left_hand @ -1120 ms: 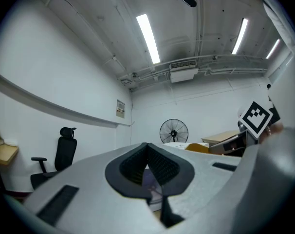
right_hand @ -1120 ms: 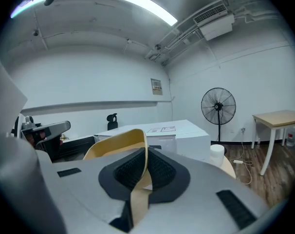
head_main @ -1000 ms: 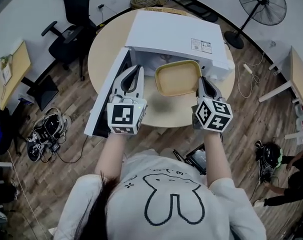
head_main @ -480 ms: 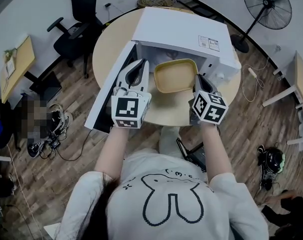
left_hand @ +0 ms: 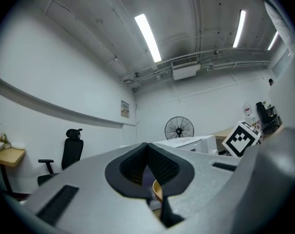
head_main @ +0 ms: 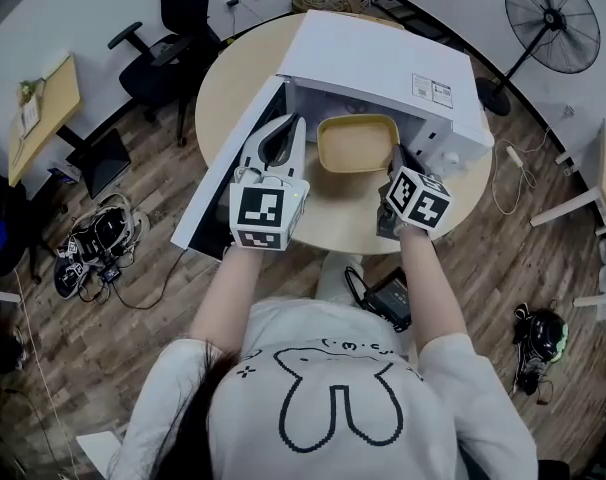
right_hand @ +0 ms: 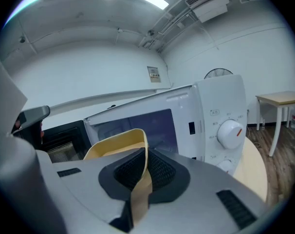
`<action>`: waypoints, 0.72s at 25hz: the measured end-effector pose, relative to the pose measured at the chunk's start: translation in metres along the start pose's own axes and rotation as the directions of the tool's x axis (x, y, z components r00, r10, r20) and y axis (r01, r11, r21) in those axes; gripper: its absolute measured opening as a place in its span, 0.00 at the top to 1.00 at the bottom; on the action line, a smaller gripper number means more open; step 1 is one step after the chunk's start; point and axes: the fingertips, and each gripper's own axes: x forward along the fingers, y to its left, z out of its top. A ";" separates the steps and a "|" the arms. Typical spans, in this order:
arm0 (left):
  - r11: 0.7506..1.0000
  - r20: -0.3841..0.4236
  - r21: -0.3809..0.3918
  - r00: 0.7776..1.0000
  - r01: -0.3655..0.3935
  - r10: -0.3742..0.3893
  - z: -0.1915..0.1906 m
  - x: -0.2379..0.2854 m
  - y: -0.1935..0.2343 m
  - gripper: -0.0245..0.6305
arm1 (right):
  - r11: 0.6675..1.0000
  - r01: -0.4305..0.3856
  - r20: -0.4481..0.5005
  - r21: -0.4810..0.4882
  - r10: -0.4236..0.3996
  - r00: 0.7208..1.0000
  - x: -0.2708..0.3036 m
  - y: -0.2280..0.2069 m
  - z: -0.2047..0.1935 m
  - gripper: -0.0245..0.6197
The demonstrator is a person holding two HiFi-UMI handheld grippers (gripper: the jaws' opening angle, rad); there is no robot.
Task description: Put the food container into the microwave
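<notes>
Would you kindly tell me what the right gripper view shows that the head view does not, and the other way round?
Only the right gripper view shows the microwave's control knob and how the right gripper is shut on the rim of the yellow food container. Only the head view shows the person's rabbit-print shirt and the black office chair. Both show that container and the white microwave.
</notes>
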 end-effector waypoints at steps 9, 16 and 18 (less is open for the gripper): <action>1.000 -0.006 0.010 1.000 0.001 -0.001 -0.002 0.006 0.000 0.95 | 0.999 0.010 -0.028 0.051 -0.008 1.000 0.045 -0.005 -0.006 0.90; 1.000 -0.015 0.020 1.000 -0.006 0.007 -0.005 0.013 0.000 0.95 | 0.994 0.020 -0.042 0.106 -0.016 0.999 0.064 -0.014 -0.010 0.90; 1.000 -0.017 0.015 1.000 -0.010 0.010 -0.006 0.017 0.005 0.95 | 0.993 0.025 -0.043 0.116 -0.020 0.999 0.072 -0.014 -0.009 0.90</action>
